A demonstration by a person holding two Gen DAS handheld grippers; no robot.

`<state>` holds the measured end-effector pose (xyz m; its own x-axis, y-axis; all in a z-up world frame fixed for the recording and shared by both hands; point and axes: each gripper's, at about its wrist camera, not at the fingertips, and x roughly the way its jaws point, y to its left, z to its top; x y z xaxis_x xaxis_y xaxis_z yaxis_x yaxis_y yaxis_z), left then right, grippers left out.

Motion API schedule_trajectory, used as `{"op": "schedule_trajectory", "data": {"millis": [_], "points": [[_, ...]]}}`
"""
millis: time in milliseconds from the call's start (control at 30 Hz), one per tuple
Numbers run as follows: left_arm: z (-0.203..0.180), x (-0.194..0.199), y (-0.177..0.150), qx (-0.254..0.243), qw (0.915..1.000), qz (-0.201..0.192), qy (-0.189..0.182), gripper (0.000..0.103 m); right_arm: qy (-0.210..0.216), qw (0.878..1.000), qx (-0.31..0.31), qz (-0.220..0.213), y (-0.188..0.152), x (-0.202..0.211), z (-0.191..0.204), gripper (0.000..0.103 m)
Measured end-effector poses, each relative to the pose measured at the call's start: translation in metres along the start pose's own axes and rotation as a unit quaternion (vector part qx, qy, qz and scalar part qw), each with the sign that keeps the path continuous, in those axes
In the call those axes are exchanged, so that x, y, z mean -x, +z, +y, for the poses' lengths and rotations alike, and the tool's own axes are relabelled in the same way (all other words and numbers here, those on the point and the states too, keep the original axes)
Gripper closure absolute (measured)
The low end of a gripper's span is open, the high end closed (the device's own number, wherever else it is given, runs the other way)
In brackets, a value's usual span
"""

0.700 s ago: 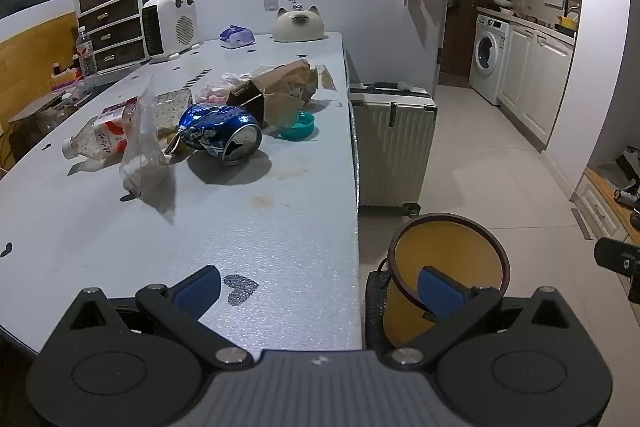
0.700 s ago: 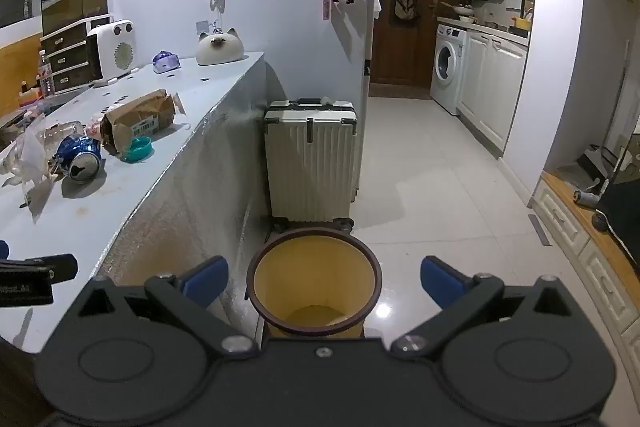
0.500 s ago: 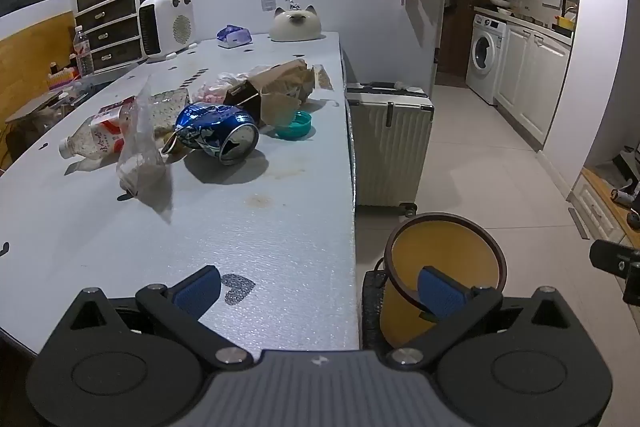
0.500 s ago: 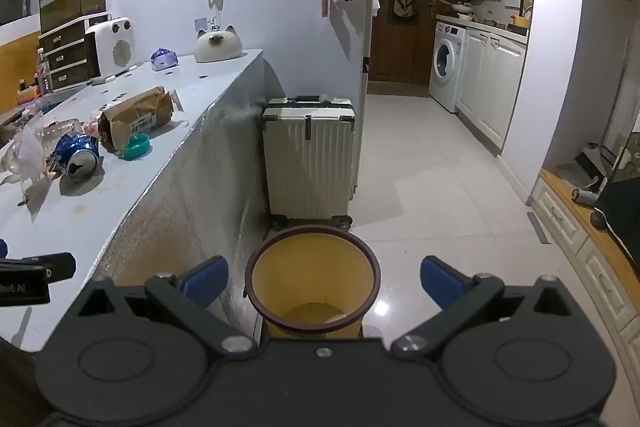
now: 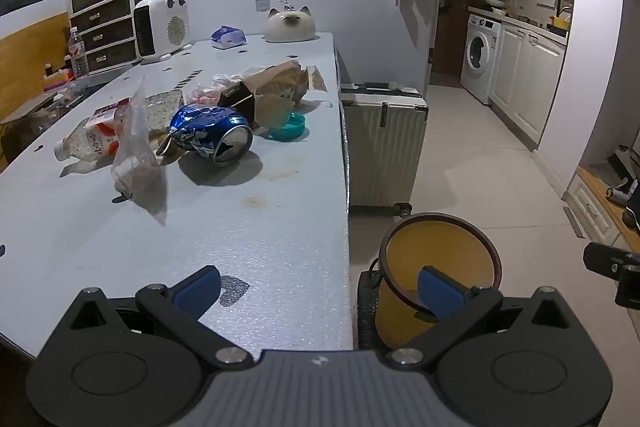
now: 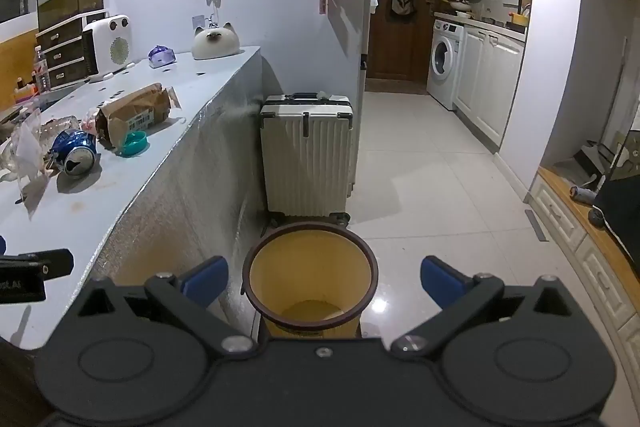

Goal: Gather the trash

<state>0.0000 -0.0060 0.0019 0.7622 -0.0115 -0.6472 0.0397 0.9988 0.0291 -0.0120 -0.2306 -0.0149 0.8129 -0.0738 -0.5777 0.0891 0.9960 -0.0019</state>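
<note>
The left tongs (image 5: 318, 289) stand wide and empty over the near edge of the counter (image 5: 260, 227); the trash lies well beyond them, toward the far left. A dented blue can (image 5: 212, 137) rests on its side, near a clear plastic bag (image 5: 134, 163), a bottle (image 5: 90, 143), perhaps a torn paper bag (image 5: 276, 87), and a teal lid (image 5: 290, 125). The right tongs (image 6: 322, 279), equally wide, hang above the yellow bin (image 6: 312, 267) on the floor.
</note>
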Motion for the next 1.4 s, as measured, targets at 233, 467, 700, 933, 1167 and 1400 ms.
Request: {"op": "schedule_trajectory", "data": {"millis": [233, 467, 700, 933, 1167, 1400], "points": [[-0.007, 0.002, 0.001, -0.004, 1.0, 0.001, -0.003, 0.0, -0.001, 1.0, -0.001, 0.0, -0.007, -0.006, -0.003, 0.0], [-0.008, 0.002, 0.001, -0.004, 1.0, 0.001, -0.003, 0.0, -0.001, 1.0, 0.0, 0.001, -0.006, -0.006, -0.003, 0.0], [-0.007, 0.002, 0.001, -0.003, 1.0, 0.001, -0.004, 0.0, -0.002, 1.0, 0.0, 0.002, -0.005, -0.007, -0.002, 0.0], [-0.008, 0.002, 0.001, -0.002, 1.0, 0.001, -0.004, 0.0, -0.004, 1.0, 0.0, 0.003, -0.006, -0.006, -0.002, 0.0], [-0.01, 0.003, 0.001, -0.002, 1.0, 0.001, -0.004, 0.0, -0.004, 1.0, -0.001, 0.004, -0.01, -0.005, -0.007, 0.0], [-0.011, 0.003, 0.001, -0.002, 1.0, 0.002, -0.006, 0.0, -0.007, 1.0, -0.001, 0.006, -0.016, -0.004, -0.014, 0.0]]}}
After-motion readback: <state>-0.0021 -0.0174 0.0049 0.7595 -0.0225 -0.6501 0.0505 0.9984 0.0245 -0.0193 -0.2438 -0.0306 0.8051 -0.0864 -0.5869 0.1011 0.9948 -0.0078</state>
